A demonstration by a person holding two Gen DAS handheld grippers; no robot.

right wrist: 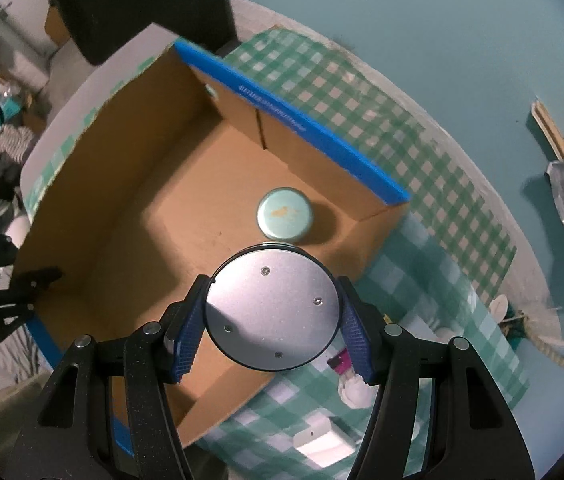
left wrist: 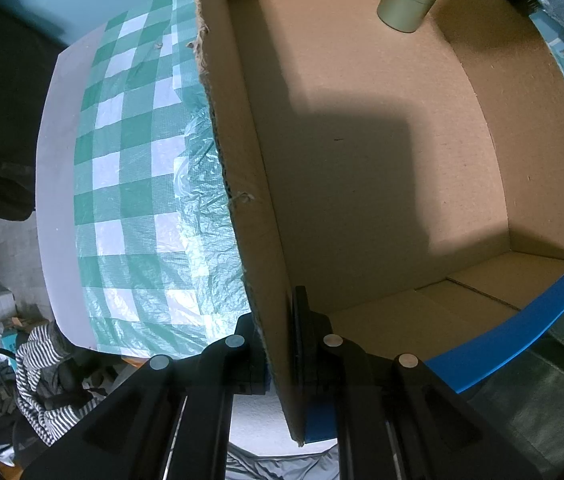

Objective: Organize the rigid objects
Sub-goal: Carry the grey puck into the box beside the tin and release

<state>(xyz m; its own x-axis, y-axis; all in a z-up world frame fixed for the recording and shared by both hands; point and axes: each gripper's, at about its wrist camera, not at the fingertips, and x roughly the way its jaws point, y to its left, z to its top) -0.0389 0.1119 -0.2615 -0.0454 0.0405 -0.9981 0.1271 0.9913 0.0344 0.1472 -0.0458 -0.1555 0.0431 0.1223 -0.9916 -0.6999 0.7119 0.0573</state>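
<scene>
The left gripper [left wrist: 277, 344] points straight down, jaws pinched shut on a thin wall; the right gripper [right wrist: 271, 320], also pointing down, grips something round between its blue pads [right wrist: 185, 340]

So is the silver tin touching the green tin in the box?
Apart. The right wrist view shows the silver tin held up between the blue fingers, above the box floor where the green tin sits.

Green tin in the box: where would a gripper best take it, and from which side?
Grip the green tin across its round side wall, coming straight down from above. It stands upright on the floor of the cardboard box, close to a corner, so the walls block a sideways approach.
</scene>
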